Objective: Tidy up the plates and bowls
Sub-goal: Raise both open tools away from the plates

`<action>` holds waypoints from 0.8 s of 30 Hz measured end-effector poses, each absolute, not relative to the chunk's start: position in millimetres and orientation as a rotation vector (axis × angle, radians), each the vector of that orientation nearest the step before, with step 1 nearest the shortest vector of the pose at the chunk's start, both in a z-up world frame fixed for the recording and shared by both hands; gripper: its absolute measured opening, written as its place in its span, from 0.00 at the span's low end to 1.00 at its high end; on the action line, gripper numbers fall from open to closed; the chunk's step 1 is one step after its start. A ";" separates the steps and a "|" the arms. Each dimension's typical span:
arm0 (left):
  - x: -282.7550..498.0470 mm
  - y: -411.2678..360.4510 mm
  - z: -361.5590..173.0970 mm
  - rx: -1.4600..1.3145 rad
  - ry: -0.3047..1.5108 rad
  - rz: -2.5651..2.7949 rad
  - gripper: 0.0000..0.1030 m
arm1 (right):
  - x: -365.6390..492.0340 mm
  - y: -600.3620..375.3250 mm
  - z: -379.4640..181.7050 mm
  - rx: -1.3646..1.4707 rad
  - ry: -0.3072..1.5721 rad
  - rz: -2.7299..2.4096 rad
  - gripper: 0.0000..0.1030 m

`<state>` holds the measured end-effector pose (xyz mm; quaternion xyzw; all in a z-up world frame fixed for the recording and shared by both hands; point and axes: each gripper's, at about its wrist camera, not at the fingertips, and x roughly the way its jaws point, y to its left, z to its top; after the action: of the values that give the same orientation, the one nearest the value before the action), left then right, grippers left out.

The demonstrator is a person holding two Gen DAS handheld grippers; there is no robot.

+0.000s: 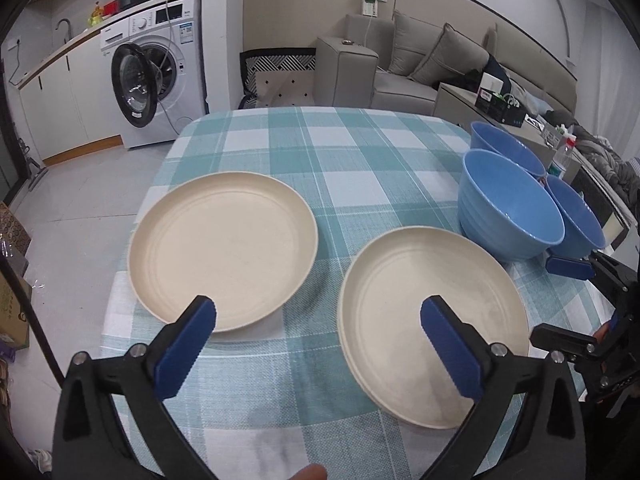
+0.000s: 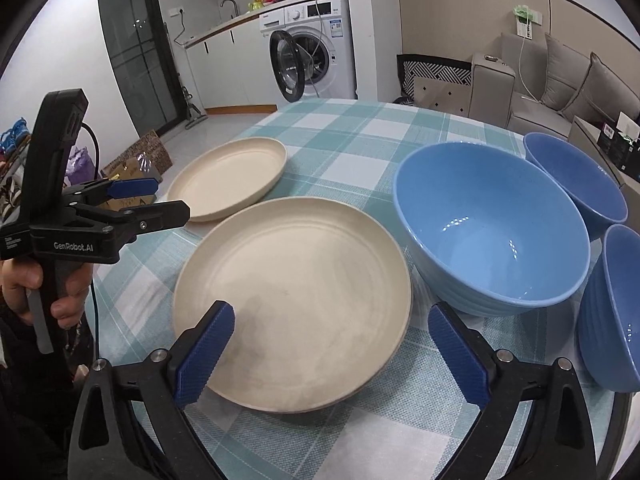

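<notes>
Two cream plates lie on the checked tablecloth (image 1: pixel 320 148): a single one (image 1: pixel 222 264) on the left and what looks like a stack of two (image 1: pixel 434 328) on the right. My left gripper (image 1: pixel 320 308) hangs open above the gap between them, holding nothing. Three blue bowls (image 1: pixel 512 208) cluster at the table's right edge. In the right wrist view my right gripper (image 2: pixel 332 312) stands open over the near edge of the stacked plate (image 2: pixel 292 300), with nothing gripped. The big bowl (image 2: pixel 492 224) sits just right of it. The left gripper (image 2: pixel 170 199) shows at the left, held by a hand (image 2: pixel 24 284).
Two smaller blue bowls (image 2: pixel 576 176) (image 2: pixel 616 312) stand close to the table's right edge. Beyond the table are a washing machine (image 1: pixel 156 76) with its door open, a grey sofa (image 1: pixel 420 60) and a low side table (image 1: pixel 500 104) with boxes. Cartons (image 1: pixel 12 300) sit on the floor at left.
</notes>
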<state>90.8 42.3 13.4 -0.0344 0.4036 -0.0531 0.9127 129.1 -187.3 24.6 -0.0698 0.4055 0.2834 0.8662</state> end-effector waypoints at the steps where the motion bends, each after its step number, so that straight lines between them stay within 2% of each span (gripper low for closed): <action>1: 89.9 45.5 15.4 -0.076 0.826 -0.101 1.00 | 127.8 -188.0 27.4 -0.141 0.842 0.597 0.99; 24: 80.9 106.9 32.4 -0.200 0.761 0.022 1.00 | 145.9 -160.7 92.9 -0.054 0.779 0.621 0.99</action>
<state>80.9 106.9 32.4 -0.0974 0.3707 0.0107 0.9236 145.9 -160.7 92.9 -0.0260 0.3735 0.2980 0.8781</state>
